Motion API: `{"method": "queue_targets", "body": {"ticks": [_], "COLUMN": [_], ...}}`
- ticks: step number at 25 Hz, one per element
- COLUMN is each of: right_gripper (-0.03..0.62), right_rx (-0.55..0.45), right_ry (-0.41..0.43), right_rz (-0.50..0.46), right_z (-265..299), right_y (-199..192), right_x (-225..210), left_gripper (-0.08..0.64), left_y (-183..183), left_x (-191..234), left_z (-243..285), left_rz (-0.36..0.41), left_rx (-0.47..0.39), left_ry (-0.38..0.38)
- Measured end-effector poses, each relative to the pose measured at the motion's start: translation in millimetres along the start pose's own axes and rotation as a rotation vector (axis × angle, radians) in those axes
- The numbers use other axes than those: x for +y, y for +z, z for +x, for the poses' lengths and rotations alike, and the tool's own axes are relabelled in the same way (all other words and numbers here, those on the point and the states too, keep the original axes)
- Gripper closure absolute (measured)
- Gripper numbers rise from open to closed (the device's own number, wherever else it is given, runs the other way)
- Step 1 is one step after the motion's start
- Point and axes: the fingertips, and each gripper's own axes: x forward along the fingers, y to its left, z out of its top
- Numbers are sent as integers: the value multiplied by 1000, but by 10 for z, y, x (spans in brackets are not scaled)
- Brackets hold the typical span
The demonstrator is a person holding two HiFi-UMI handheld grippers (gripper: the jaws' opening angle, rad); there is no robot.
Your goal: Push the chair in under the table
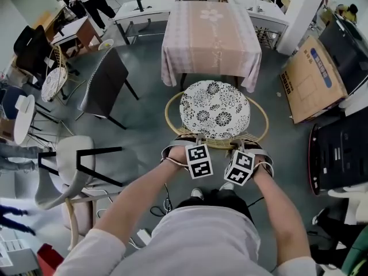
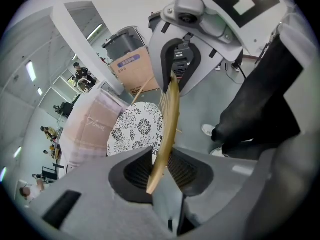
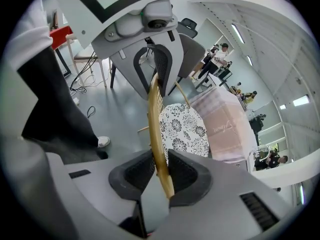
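Note:
A round rattan chair with a black-and-white floral cushion (image 1: 214, 109) faces a table under a pink cloth (image 1: 209, 33); the seat's far edge is at the cloth's hem. My left gripper (image 1: 196, 141) and right gripper (image 1: 239, 147) stand side by side on the chair's back rim (image 1: 217, 141). In the left gripper view the rattan rim (image 2: 170, 119) runs between the pads of the left gripper (image 2: 161, 170), which press on it. In the right gripper view the same rim (image 3: 155, 114) is clamped in the right gripper (image 3: 161, 170). Beyond the rim lie the cushion (image 3: 182, 126) and tablecloth (image 3: 227, 124).
A black chair (image 1: 106, 82) stands left of the table and a white chair with a black frame (image 1: 69, 171) lies nearer at the left. A cardboard box (image 1: 313, 76) and a black case (image 1: 339, 154) are at the right. A cable (image 1: 161, 203) lies by the person's feet.

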Motion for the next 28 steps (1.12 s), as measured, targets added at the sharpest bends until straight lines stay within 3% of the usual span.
{"method": "queue_targets", "body": {"ticks": [13,28], "right_gripper": [520,520], "right_rx": [-14,-32], "right_ry": [8,35], "right_rz": [32,33], "right_z": [229,624], "right_y": [-2,25], "right_x": [-416,-1196], "left_gripper": [463,458], "left_y": [30,85], "left_x": [419,1226], "left_z": [205,510], "left_rz": [-20,-60], "left_rx": [36,56], "left_ry": [25,50]}}
